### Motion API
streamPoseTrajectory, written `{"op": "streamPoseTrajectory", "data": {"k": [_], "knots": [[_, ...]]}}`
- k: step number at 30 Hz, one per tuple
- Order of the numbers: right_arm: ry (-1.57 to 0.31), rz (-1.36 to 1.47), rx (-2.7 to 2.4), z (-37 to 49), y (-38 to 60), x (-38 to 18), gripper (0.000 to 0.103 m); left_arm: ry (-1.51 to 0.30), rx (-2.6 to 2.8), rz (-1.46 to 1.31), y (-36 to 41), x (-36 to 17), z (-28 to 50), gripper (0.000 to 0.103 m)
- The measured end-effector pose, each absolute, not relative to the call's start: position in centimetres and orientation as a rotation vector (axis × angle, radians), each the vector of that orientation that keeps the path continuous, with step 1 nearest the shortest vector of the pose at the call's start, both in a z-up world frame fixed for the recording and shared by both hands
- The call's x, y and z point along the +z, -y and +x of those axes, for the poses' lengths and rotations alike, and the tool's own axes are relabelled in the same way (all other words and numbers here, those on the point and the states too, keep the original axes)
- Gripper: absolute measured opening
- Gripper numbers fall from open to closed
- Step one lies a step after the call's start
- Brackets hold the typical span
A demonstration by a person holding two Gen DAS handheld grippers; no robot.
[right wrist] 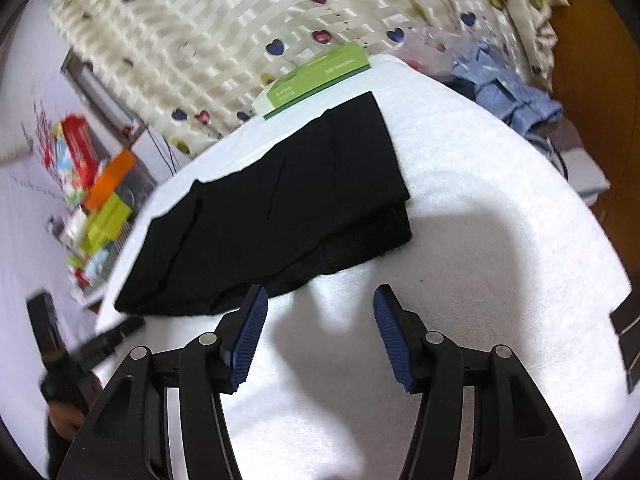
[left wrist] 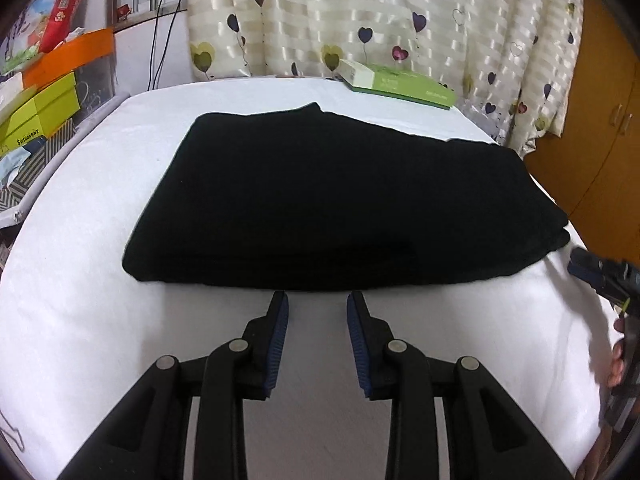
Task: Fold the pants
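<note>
**Folded black pants lie flat, both grippers empty at the near edge**

The black fabric pants (left wrist: 340,200) lie folded into a flat, layered rectangle on the white cloth-covered table (left wrist: 80,320). In the left wrist view the long axis runs left to right across the table, its far left corner rising to a small point. In the right wrist view the same bundle runs diagonally from lower left to upper right, with stacked layers showing at its near right corner.

The left gripper (left wrist: 317,300) hovers just short of the near long edge of the pants, jaws spread and holding nothing. The right gripper (right wrist: 320,300) sits near the right end of that edge, jaws spread wide and empty; its left finger overlaps the hem in view, and whether it touches I cannot tell. Bare white cloth lies open in front of the pants and to their left and right.

A flat green and white box (left wrist: 400,84) rests at the far edge of the table. Behind it hangs a cream striped curtain with heart prints (left wrist: 360,12). Coloured cardboard boxes (left wrist: 44,112) are stacked at the left, a wooden cabinet (left wrist: 600,120) stands at the right, and blue fabric (right wrist: 516,96) is heaped beyond the table.
</note>
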State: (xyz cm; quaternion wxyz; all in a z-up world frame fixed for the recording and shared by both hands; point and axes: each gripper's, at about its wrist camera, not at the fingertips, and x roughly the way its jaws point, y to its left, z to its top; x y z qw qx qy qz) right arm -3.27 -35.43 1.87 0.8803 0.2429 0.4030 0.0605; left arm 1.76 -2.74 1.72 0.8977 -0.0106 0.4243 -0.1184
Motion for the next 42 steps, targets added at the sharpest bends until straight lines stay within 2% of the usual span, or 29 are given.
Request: {"op": "streamPoseTrajectory", "data": {"k": [7,16,29,32,42], "knots": [[-0.828,0.553,0.113,-2.7,35.7,1.8,0.056,-0.881,-0.236,-0.004,3.5,1.5,1.1,0.033],[-0.817,0.576,0.092,-1.9,36.0,1.7,0.056,-0.886,-0.248,0.058,4.6,1.3,0.8,0.049],[-0.780,0.725,0.039,-0.4,37.3,1.4,0.058,-0.887,-0.253,0.058,4.7,1.3,0.6,0.051],[-0.774,0.770,0.024,-0.3,37.2,1.4,0.061,-0.887,-0.254,0.055,4.8,1.3,0.6,0.051],[-0.755,0.742,0.032,1.1,36.2,1.5,0.061,-0.888,-0.257,0.053,4.8,1.3,0.6,0.052]]}}
